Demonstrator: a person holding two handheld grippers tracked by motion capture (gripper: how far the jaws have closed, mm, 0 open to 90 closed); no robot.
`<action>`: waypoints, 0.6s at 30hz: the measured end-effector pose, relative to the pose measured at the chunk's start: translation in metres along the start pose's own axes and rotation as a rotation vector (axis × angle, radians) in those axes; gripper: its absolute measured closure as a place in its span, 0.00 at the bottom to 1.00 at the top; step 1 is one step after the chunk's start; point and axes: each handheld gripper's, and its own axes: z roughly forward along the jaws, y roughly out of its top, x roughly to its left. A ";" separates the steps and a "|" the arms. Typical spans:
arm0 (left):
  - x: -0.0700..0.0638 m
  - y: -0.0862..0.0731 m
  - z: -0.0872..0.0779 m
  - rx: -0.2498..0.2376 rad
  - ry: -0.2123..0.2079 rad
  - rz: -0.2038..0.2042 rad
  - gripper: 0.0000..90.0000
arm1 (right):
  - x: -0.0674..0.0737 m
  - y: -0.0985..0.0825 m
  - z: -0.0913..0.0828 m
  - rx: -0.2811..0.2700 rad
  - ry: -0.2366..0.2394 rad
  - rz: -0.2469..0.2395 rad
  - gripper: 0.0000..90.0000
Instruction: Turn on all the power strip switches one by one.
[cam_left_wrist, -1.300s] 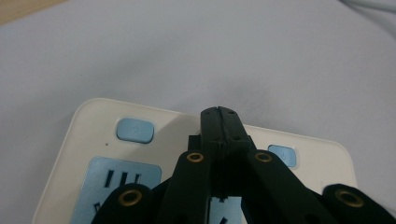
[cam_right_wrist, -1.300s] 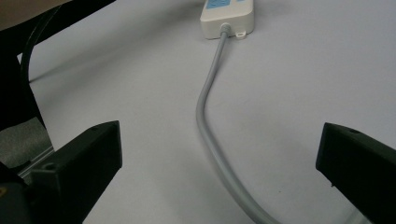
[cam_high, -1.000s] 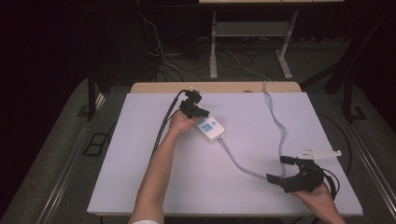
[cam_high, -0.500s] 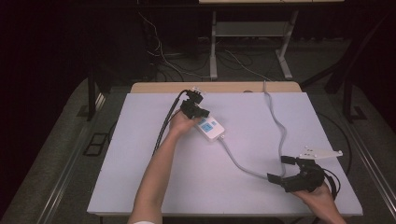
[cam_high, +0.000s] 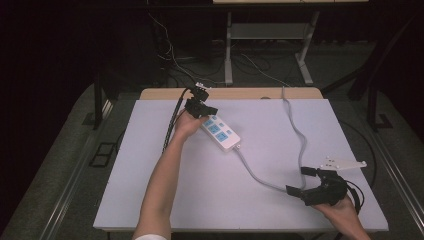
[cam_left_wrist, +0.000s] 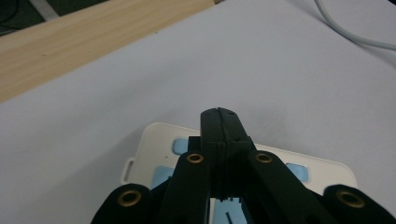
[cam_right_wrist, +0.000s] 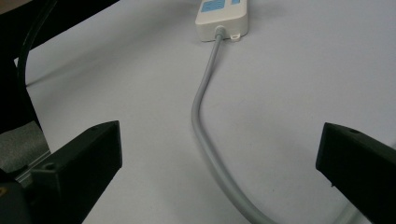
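Jaws of left gripper (cam_left_wrist: 218, 114) are pressed together, empty, above the far end of the white plastic power strip with blue sockets (cam_high: 220, 132); right gripper (cam_high: 306, 181) stands wide apart astride its grey cord (cam_right_wrist: 205, 116). Strip likely rigid, light, smooth: grasp across its narrow sides

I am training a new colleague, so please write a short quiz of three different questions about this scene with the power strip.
1. True or false: the left gripper has its jaws shut.
2. What lies on the table between the open jaws of the right gripper? A) a plug B) the grey cable C) a pen
3. What colour are the sockets on the power strip?

Key: 1 true; 2 B; 3 blue.
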 end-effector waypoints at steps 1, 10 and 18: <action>0.002 0.001 -0.003 -0.002 0.002 0.000 1.00 | 0.000 0.000 0.000 0.001 0.000 -0.001 0.00; 0.015 0.006 -0.008 0.009 0.039 -0.022 1.00 | -0.001 0.000 0.000 -0.001 -0.004 0.005 0.00; 0.020 0.002 0.004 0.021 0.033 -0.035 1.00 | 0.000 -0.001 -0.001 -0.006 -0.011 0.010 0.00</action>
